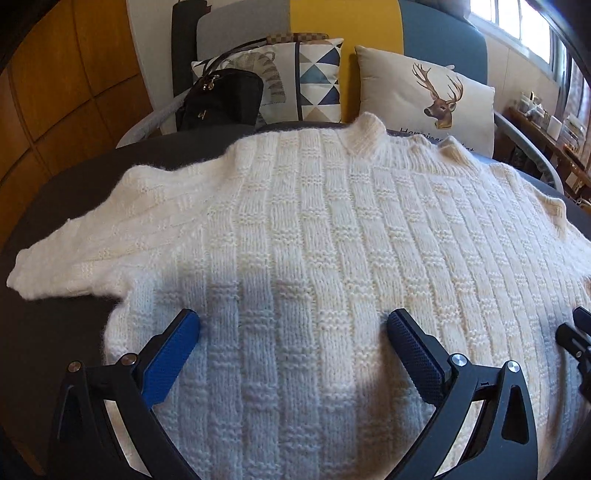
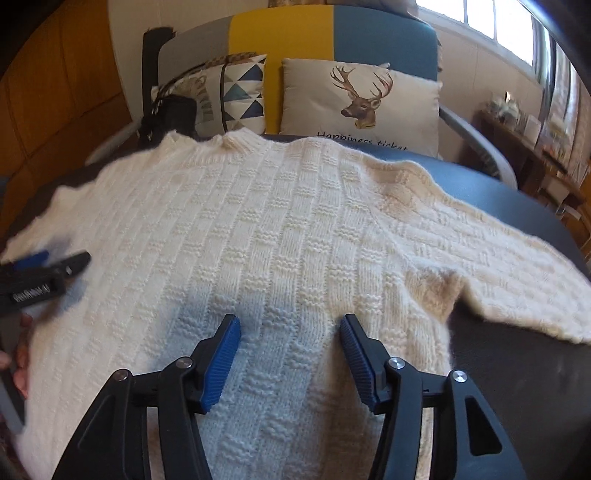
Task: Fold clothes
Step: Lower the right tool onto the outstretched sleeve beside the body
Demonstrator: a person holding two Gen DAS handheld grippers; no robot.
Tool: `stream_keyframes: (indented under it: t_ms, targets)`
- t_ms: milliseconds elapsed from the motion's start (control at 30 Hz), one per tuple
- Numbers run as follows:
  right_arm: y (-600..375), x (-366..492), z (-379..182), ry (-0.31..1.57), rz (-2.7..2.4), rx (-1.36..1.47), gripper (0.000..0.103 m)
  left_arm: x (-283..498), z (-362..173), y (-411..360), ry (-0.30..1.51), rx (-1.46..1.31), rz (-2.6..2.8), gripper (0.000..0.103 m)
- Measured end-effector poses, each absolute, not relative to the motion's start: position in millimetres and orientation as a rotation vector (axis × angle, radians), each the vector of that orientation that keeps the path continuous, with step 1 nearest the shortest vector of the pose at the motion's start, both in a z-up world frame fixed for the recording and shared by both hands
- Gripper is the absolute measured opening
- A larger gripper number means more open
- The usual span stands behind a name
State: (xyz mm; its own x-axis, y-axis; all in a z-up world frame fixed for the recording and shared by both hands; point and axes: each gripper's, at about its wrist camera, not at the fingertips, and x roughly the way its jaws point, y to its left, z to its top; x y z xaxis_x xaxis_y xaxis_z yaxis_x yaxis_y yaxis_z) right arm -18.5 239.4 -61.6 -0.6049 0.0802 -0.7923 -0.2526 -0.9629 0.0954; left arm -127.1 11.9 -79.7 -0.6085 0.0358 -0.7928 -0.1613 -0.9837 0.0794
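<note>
A cream knitted sweater (image 1: 314, 236) lies spread flat on a dark round table (image 1: 55, 332), collar at the far side, short sleeves out to both sides. My left gripper (image 1: 293, 321) hovers over its lower left body, jaws wide apart, nothing between the blue pads. In the right wrist view the same sweater (image 2: 280, 229) fills the table (image 2: 517, 369), and my right gripper (image 2: 290, 325) stands open over the lower right body, near the right sleeve (image 2: 498, 266). The left gripper's tip (image 2: 70, 264) shows at the left edge there, with a hand behind it.
Behind the table stands a sofa chair (image 1: 343, 22) in grey, yellow and blue with a deer cushion (image 1: 424, 99), a triangle-pattern cushion (image 1: 317, 81) and a black bag (image 1: 221, 99). Wooden panelling is at left. A shelf with small items (image 1: 546, 122) is under the window at right.
</note>
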Motion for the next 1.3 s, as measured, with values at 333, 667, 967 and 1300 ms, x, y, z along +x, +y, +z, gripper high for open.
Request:
stream_keyframes:
  t_ms: [333, 667, 967, 1300]
  targets:
    - [296, -78, -53, 0.364, 2.517, -1.212, 0.058, -128, -82, 12, 0.224, -1.323, 2.719, 0.103]
    - [332, -83, -71, 0.280, 2.423, -1.182, 0.060, -127, -80, 13, 0.228, -1.316, 2.720, 0.103]
    - [324, -34, -37, 0.538, 2.570, -1.084, 0.061, -128, -81, 14, 0.235, -1.312, 2.725, 0.103]
    - [216, 9, -53, 0.331, 2.573, -1.241, 0.061, -127, -81, 13, 0.236, -1.311, 2.726, 0.103]
